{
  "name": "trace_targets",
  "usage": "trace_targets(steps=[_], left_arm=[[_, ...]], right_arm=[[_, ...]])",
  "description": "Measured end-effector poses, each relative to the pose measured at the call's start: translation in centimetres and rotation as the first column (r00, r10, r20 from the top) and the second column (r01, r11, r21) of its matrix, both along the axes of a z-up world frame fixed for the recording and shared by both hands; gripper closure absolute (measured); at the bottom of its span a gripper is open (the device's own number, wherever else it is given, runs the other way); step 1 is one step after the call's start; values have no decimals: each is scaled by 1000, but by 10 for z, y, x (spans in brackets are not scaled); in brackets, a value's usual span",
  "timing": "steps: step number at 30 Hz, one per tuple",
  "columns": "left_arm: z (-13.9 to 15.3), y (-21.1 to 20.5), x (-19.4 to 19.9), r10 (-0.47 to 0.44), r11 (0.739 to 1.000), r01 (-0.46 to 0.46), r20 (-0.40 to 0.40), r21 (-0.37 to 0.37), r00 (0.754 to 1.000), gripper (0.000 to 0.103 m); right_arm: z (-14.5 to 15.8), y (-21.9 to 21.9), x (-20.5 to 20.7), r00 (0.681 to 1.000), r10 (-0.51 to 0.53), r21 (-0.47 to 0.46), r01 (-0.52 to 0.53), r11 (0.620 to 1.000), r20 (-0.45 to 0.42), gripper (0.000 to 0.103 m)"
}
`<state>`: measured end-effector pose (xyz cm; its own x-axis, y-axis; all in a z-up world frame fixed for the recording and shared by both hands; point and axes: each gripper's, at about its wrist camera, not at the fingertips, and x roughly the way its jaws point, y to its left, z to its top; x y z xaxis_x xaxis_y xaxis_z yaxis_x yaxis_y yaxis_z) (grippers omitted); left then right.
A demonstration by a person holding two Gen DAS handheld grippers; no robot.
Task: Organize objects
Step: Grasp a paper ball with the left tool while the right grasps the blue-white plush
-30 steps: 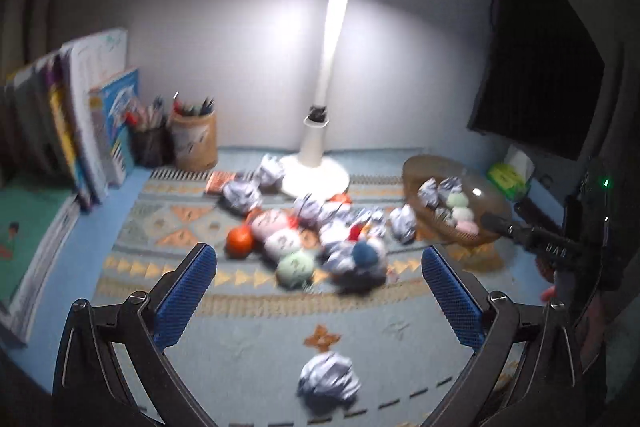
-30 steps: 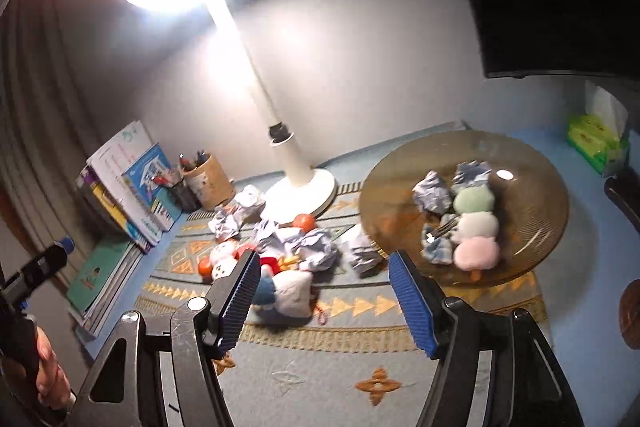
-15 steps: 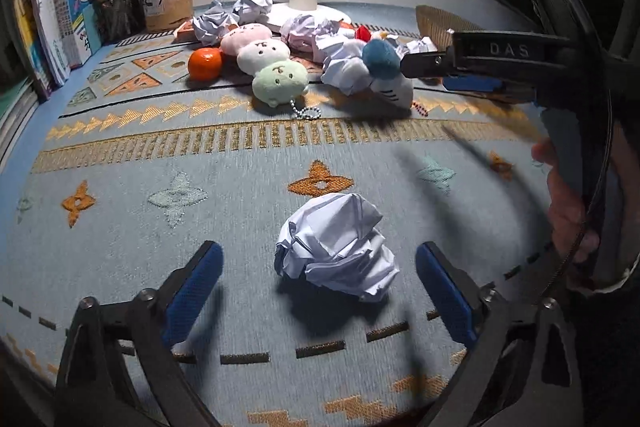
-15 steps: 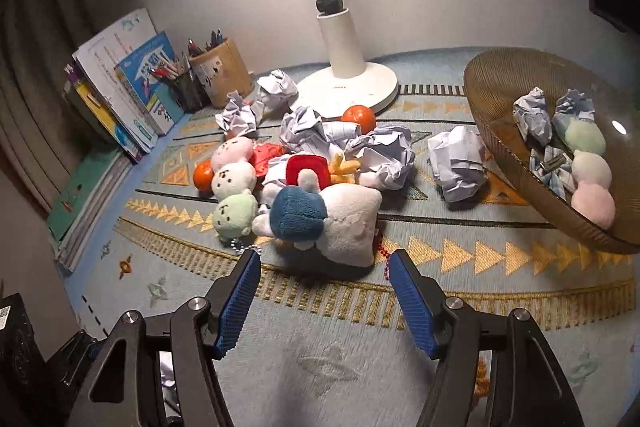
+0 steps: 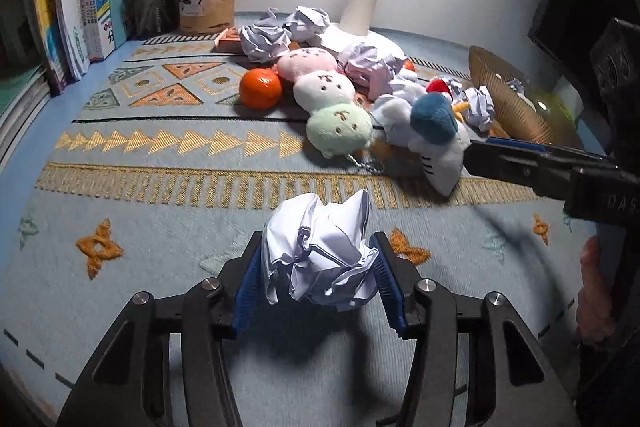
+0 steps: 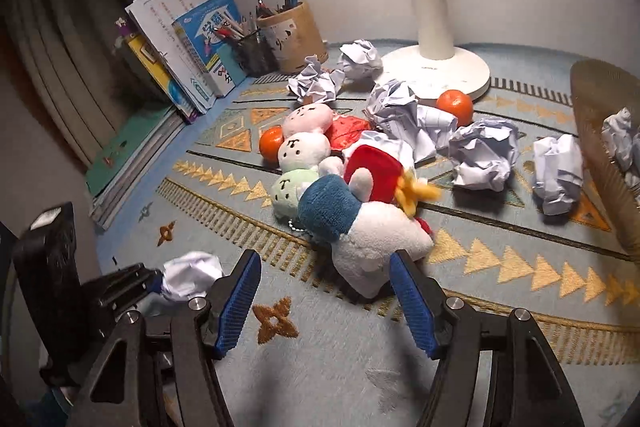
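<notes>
The crumpled paper ball [image 5: 320, 251], white with faint ruled lines, sits on the patterned mat [image 5: 160, 187], on the near side of the white lamp base [image 6: 436, 75], pinched between the blue pads of the left claw [image 5: 318, 291]. Only the right wrist view shows the right claw [image 6: 324, 303] spread wide around the tail end of the white plush with a blue cap [image 6: 360, 227]. Only that view shows two more paper wads beside the brown bowl [image 6: 600, 131].
</notes>
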<state>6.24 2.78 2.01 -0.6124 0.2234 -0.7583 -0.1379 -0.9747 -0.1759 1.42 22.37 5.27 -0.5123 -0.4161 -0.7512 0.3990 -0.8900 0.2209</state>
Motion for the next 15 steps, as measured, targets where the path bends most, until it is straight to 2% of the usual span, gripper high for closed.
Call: trace_targets(steps=[3,6,9,13,15], left_arm=[[-1,-5,-4,14,1000,-14,-13,15,1000,54],[-6,-10,-7,22,999,-22,-16,50,1000,54],[-7,-12,-8,30,998,-29,-12,58,999,54],[-7,-14,-9,28,997,-27,-12,68,1000,54],[-8,-13,-9,27,997,-27,-8,67,1000,54]], right_arm=[[-3,0,-6,999,-10,134,16,991,-42,37],[-10,-1,-17,999,27,139,-22,990,-33,37],[-17,-5,-25,998,32,170,-21,985,-59,37],[-30,-17,-35,998,35,185,-27,982,-42,38],[-30,-20,-31,997,26,199,-13,980,-66,45]])
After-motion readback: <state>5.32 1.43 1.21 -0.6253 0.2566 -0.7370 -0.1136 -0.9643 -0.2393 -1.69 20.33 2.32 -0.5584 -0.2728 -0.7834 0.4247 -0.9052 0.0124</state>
